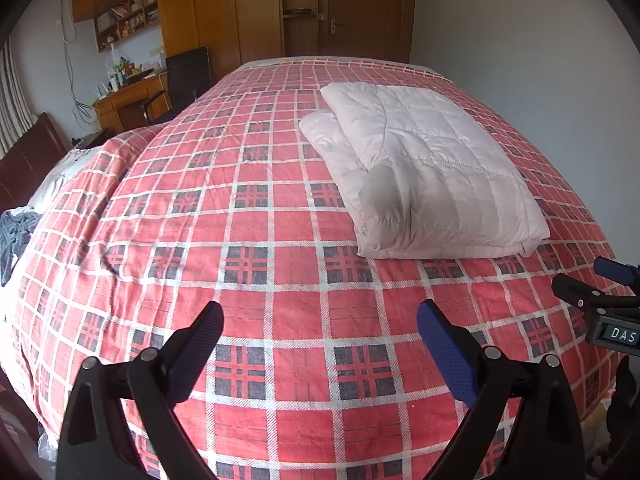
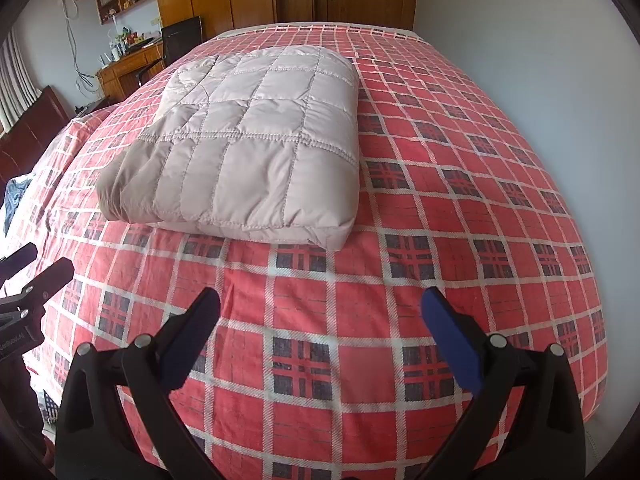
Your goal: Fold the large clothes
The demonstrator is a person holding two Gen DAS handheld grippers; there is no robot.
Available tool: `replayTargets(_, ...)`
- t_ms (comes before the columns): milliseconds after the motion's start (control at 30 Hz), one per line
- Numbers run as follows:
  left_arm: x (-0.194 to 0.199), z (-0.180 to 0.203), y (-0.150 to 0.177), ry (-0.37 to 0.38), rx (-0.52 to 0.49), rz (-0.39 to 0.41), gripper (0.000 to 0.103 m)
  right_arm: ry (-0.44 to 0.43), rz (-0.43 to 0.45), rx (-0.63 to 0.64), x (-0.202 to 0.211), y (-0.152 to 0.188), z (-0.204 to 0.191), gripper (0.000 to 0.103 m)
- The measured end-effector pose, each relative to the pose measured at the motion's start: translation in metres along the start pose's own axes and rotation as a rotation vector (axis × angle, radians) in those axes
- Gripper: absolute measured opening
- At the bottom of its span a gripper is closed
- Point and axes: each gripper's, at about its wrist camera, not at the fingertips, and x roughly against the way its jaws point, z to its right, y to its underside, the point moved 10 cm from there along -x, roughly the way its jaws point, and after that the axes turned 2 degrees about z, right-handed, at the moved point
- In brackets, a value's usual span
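Observation:
A pale quilted padded garment (image 1: 424,168) lies folded into a thick rectangle on the red plaid bed cover (image 1: 260,248). In the right wrist view the same folded garment (image 2: 256,148) sits left of centre, ahead of my fingers. My left gripper (image 1: 320,316) hovers open over the near part of the bed, nothing between its fingers, with the garment beyond it to the right. My right gripper (image 2: 320,304) is also open and empty, short of the garment's near edge. The right gripper (image 1: 600,300) shows at the edge of the left wrist view, the left gripper (image 2: 28,272) in the right one.
A wooden headboard (image 1: 28,160) and rumpled white and dark cloth (image 1: 16,232) lie at the bed's left end. A desk with a dark chair (image 1: 184,76), shelves and wooden wardrobes (image 1: 240,8) stand behind. A white wall (image 1: 520,40) runs along the bed's right side.

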Motion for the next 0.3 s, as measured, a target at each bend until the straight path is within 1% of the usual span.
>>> replayTargets(167, 0.0005, 0.0002, -0.0002, 0.001, -0.002, 0.001, 0.097, 0.042, -0.002, 0.009, 0.0012, 0.0007, 0.0015, 0.100)
replayTargets(300, 0.0006, 0.0016, 0.0000, 0.004, -0.006, 0.000, 0.097, 0.042, -0.002, 0.009, 0.0023, -0.0002, 0.0018, 0.100)
